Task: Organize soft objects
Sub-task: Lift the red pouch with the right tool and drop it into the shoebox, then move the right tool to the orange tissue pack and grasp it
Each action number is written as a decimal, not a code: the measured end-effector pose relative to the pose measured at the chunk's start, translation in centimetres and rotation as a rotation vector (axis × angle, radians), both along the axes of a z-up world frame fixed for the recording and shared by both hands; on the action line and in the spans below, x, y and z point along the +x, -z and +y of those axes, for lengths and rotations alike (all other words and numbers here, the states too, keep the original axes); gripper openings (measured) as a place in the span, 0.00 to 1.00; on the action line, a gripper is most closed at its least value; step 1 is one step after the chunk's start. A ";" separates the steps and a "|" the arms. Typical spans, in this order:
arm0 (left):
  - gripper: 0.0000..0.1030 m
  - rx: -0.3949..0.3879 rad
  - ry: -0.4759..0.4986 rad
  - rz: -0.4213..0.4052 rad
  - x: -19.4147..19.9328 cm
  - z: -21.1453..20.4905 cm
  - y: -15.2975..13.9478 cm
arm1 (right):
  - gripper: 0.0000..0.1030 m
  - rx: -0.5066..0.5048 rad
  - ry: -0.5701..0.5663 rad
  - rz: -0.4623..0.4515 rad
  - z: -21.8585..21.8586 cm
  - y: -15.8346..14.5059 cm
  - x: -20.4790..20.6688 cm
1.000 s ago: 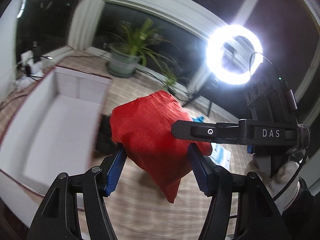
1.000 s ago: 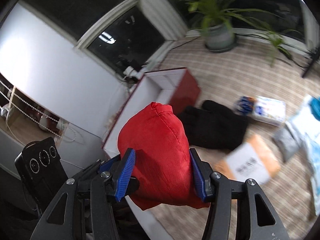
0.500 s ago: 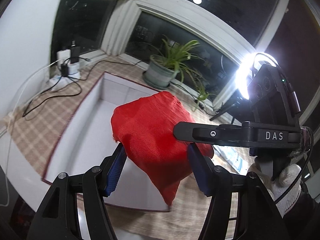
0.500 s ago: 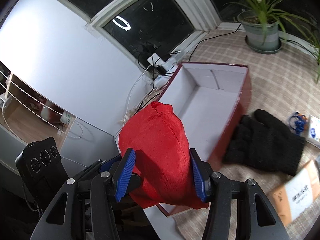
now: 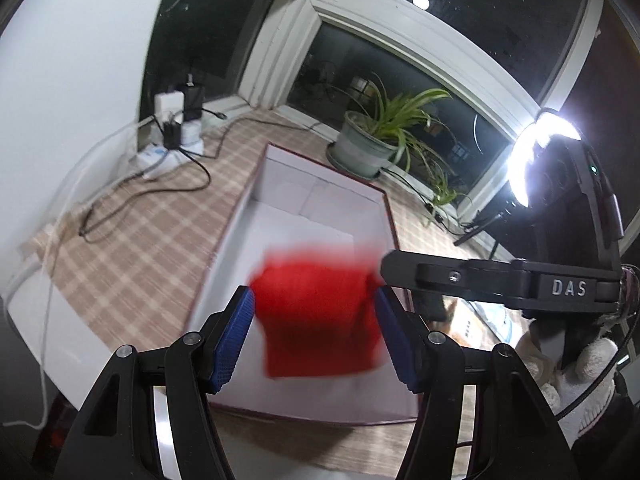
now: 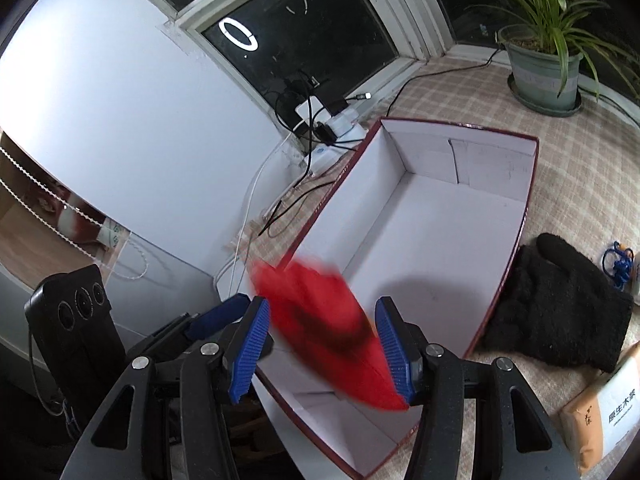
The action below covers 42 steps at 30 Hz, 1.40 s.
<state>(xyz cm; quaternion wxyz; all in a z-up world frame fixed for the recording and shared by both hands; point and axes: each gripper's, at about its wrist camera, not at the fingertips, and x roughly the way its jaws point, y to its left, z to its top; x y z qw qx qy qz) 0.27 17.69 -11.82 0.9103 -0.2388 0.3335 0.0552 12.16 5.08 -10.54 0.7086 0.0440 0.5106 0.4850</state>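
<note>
Both claws are spread apart over the open box (image 6: pixel 460 240), so the red cloth pouch (image 6: pixel 320 328) looks mid-drop, blurred between left claw (image 5: pixel 316 336) and right claw (image 6: pixel 324 348). Black glove (image 6: pixel 560 312) waits on the desk just beside the box, probably next.

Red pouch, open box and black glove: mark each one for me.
Red pouch (image 6: pixel 320 320): right wrist view, middle of the blurred cloth.
Open box (image 6: pixel 432 240): right wrist view, bare white floor inside.
Black glove (image 6: pixel 560 304): right wrist view, its palm, beside the box.
</note>
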 end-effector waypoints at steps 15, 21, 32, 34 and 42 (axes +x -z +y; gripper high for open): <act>0.59 0.018 0.038 -0.064 0.7 1.6 -1.7 | 0.56 -0.015 0.111 -0.134 -2.7 -1.9 -0.8; 0.59 0.001 0.110 -0.086 1.9 -1.3 -2.2 | 0.56 -0.006 0.207 -0.145 -7.9 -2.2 -0.1; 0.66 -0.041 0.290 -0.044 5.9 -10.8 -1.7 | 0.79 -0.017 0.472 -0.104 -22.0 -0.3 3.1; 0.68 -0.075 0.324 -0.023 6.9 -12.4 -1.3 | 0.79 -0.028 0.497 -0.083 -23.6 0.4 3.6; 0.68 -0.068 0.381 0.059 10.1 -17.3 0.4 | 0.79 -0.046 0.548 0.038 -28.3 4.5 5.3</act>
